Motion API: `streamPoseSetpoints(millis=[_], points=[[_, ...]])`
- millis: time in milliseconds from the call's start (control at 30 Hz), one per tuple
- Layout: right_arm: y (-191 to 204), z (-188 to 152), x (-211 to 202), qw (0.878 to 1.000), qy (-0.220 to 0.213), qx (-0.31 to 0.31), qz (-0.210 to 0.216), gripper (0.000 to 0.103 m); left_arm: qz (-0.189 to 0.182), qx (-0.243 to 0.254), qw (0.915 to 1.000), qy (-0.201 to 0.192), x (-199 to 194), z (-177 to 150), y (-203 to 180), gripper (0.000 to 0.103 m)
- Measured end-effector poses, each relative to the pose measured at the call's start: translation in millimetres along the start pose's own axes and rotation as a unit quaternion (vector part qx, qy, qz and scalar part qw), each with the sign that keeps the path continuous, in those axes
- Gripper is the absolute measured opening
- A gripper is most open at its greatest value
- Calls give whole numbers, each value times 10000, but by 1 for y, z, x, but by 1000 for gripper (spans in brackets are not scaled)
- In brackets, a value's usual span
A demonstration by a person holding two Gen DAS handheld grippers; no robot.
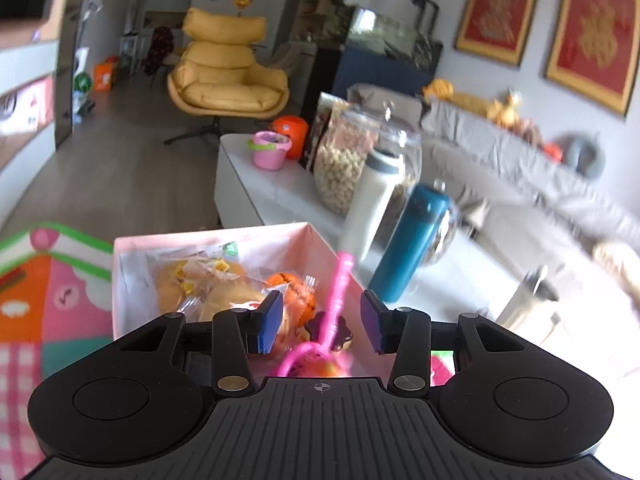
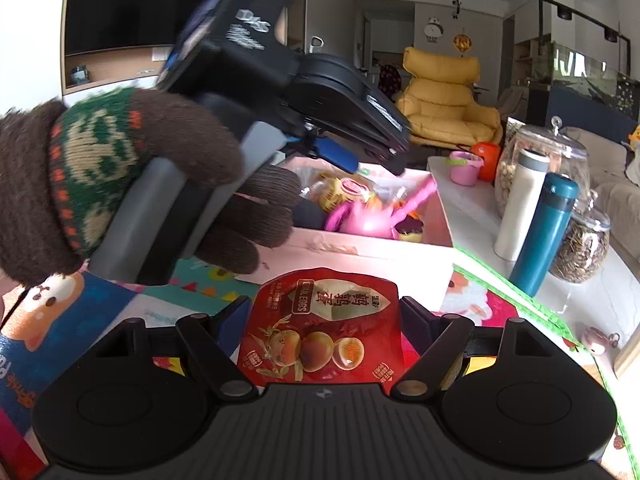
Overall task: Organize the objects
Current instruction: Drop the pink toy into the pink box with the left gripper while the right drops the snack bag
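Observation:
My left gripper (image 1: 322,322) is open above a pink-white box (image 1: 120,280). The box holds wrapped buns (image 1: 212,284), an orange ball (image 1: 296,292) and a pink toy rake (image 1: 336,304) that lies under and between the left fingers, free. In the right wrist view the box (image 2: 360,252) is ahead, and the left gripper (image 2: 340,156), held by a gloved hand (image 2: 120,184), hovers over it. My right gripper (image 2: 324,320) is shut on a red quail-egg packet (image 2: 320,328), held just short of the box's near wall.
A white table (image 1: 260,184) to the right carries a white bottle (image 1: 372,204), a teal bottle (image 1: 412,244), glass jars (image 1: 344,164), a pink bucket (image 1: 268,150) and a metal cup (image 1: 528,300). A colourful play mat (image 1: 48,300) lies under the box. A yellow armchair (image 1: 228,68) stands behind.

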State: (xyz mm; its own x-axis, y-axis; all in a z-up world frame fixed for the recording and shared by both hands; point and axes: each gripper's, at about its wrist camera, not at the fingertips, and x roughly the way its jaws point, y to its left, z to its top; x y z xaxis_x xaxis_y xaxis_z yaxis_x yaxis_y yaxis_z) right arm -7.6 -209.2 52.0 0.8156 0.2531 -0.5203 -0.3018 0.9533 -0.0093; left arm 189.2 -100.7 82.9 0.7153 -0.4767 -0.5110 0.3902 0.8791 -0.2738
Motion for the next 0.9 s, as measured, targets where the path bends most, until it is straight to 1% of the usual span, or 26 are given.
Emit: streamPoseSetpoints(millis=[67,133,233,333,433,500,567,633,667,733,800,900], points=[[-4,-1,2,10000,39,30,-41,79,-51,-320,9989,-332,-20,-5,16,47],[-10,2,0,9999,31,116,-83,79,-52,-403,9979,-508,-43,-13,31,47],[-24,18,-3,9995,-101,299,-70,79,276,-336,9975,-560,-72,-32,50,47],[-36,52,8,9988,-242,433,-56,79,443,-525,9968,-417,-84,-50,69,47],[-51,97,35,9969,-208,760,51,79,458,-831,9950,-305,-89,-62,86,47],[-61,128,62,9945,-225,1023,-3,79,454,-934,9943,-257,-87,-66,93,47],[-71,151,91,9924,-48,1232,-18,80,479,-978,9938,-205,-87,-69,97,47],[-82,166,123,9896,240,1413,91,82,505,-1015,9934,-178,-91,-72,102,47],[-87,168,134,9876,372,1526,23,83,512,-1040,9931,-167,-91,-72,103,47],[-98,164,145,9836,534,1720,-110,83,480,-1065,9930,-193,-100,-75,105,47],[-107,152,138,9826,515,1784,-98,83,472,-1062,9930,-218,-101,-76,106,47],[-120,131,119,9798,511,1932,-11,83,483,-1130,9923,-150,-93,-75,105,47]])
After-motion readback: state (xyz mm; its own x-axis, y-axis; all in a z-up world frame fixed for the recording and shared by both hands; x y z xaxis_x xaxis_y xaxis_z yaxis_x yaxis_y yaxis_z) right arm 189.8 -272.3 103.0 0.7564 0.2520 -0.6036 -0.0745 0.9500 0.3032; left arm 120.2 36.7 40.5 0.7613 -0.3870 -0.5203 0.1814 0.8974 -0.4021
